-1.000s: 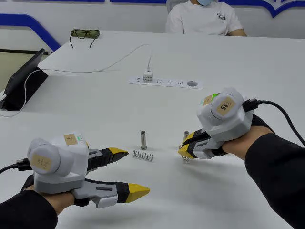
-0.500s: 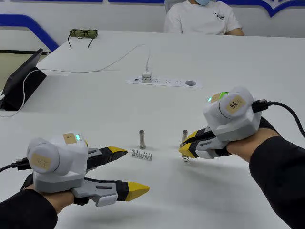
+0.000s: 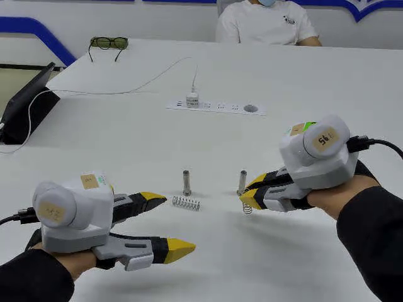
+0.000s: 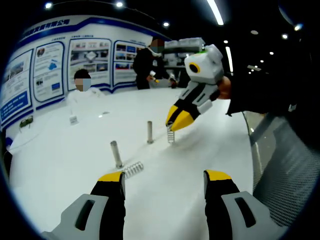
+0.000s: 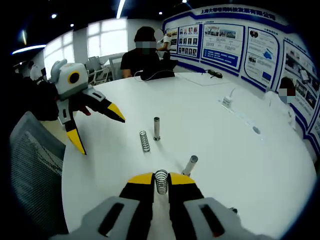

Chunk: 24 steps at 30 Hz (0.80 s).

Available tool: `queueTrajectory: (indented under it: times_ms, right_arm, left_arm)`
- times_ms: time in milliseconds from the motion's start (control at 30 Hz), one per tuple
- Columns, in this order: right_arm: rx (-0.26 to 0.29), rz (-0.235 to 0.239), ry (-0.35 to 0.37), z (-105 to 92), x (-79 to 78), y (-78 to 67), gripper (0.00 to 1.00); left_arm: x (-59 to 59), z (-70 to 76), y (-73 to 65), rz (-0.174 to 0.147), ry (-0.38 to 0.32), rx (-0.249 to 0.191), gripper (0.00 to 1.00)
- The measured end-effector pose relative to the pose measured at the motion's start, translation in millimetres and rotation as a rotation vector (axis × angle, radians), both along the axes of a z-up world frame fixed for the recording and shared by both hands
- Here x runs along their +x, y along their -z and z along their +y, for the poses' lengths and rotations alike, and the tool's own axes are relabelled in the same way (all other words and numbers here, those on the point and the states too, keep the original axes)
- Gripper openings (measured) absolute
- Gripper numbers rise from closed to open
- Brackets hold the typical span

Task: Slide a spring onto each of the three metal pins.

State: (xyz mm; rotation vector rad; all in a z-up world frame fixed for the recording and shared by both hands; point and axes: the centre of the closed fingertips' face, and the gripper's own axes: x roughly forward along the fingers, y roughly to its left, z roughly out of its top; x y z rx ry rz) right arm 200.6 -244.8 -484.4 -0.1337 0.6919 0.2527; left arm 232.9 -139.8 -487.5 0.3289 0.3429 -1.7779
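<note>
Spring-fitting barely begun at a white table (image 3: 126,138): the right gripper (image 3: 247,194) pinches one spring (image 5: 160,182) between closed jaws, just beside a steel pin (image 3: 242,182). The left gripper (image 3: 178,224) hangs with jaws spread and empty, a second spring (image 3: 187,203) lying loose just ahead of its upper tip, next to another pin (image 3: 186,182). Both pins stand bare, so by the look of it every spring is yet to go on. Beyond the grippers lie a power strip (image 3: 217,107) and sunglasses (image 3: 108,43); a seated person (image 3: 264,22) faces them, and poster boards (image 5: 225,35) line the wall.
</note>
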Motion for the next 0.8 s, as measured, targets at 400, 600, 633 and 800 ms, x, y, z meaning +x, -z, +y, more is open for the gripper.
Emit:
queueTrajectory:
  times_ms: [400,600,633,800]
  right_arm:
    - [0.042,-0.031,0.061,-8.3,-10.0,-6.0,0.12]
    - [0.063,-0.043,0.087,-10.5,-15.3,-7.2,0.12]
    - [0.066,-0.044,0.092,-11.2,-16.4,-7.0,0.12]
    - [0.070,-0.046,0.110,-16.2,-20.3,-6.9,0.12]
  left_arm:
    - [1.3,-0.5,0.4,0.006,-0.008,-0.004,0.65]
    - [2.6,0.7,0.6,0.008,-0.014,-0.006,0.65]
    - [2.7,0.9,0.6,0.008,-0.015,-0.006,0.65]
    - [2.7,1.3,1.0,0.009,-0.016,-0.005,0.65]
